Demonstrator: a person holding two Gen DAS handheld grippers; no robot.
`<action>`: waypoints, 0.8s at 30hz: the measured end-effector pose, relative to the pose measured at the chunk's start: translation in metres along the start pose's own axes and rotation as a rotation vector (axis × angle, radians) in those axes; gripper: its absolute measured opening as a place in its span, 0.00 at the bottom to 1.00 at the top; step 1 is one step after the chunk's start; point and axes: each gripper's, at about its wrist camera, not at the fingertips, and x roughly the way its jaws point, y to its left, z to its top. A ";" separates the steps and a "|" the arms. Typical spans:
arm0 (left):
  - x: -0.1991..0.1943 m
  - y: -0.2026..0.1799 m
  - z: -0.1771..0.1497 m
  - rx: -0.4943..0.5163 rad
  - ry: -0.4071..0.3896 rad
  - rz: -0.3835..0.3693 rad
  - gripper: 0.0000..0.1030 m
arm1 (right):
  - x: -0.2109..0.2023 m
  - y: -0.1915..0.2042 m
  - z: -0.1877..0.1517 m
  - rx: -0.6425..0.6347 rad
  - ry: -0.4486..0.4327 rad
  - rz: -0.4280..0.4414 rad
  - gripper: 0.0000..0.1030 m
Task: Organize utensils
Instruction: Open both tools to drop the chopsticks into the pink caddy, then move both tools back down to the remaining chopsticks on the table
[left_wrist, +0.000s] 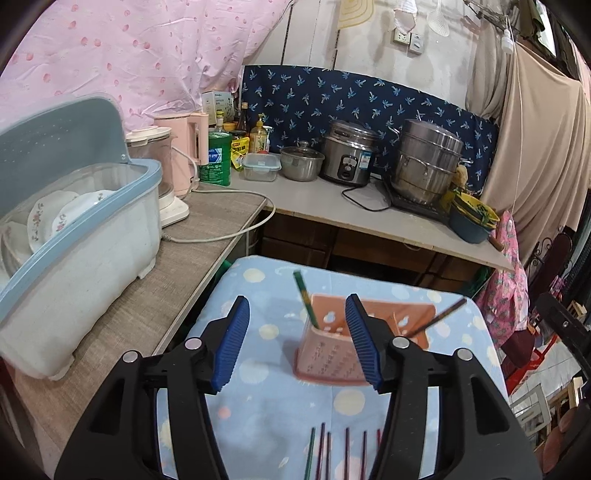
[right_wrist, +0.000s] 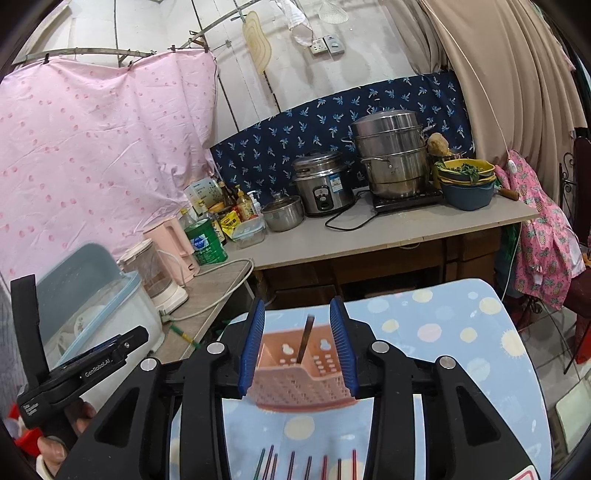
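A pink perforated utensil holder (left_wrist: 334, 349) stands on a blue polka-dot cloth (left_wrist: 266, 402). It holds a green chopstick (left_wrist: 306, 298) on its left and a dark chopstick (left_wrist: 439, 318) leaning right. Several chopsticks (left_wrist: 332, 454) lie in a row on the cloth near me. My left gripper (left_wrist: 297, 339) is open and empty, above the cloth just before the holder. In the right wrist view the holder (right_wrist: 299, 373) with a dark chopstick (right_wrist: 306, 338) sits between the fingers of my open, empty right gripper (right_wrist: 298, 345). Loose chopsticks (right_wrist: 306, 463) lie below.
A blue-rimmed dish rack (left_wrist: 74, 236) with plates sits on a grey counter (left_wrist: 207, 229) at left, with a pink kettle (left_wrist: 184, 147) and cable. A back counter holds a rice cooker (left_wrist: 349, 153), steamer pot (left_wrist: 424, 162), bowls (left_wrist: 471, 218) and bottles. The left gripper's body (right_wrist: 74, 373) shows at lower left.
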 end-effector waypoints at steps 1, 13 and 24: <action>-0.005 0.001 -0.007 0.004 0.006 0.006 0.50 | -0.007 0.000 -0.007 -0.003 0.004 -0.001 0.36; -0.039 0.003 -0.091 0.074 0.065 0.094 0.50 | -0.066 -0.008 -0.082 -0.047 0.064 -0.058 0.39; -0.052 0.008 -0.151 0.094 0.134 0.105 0.50 | -0.083 -0.022 -0.152 -0.029 0.161 -0.105 0.39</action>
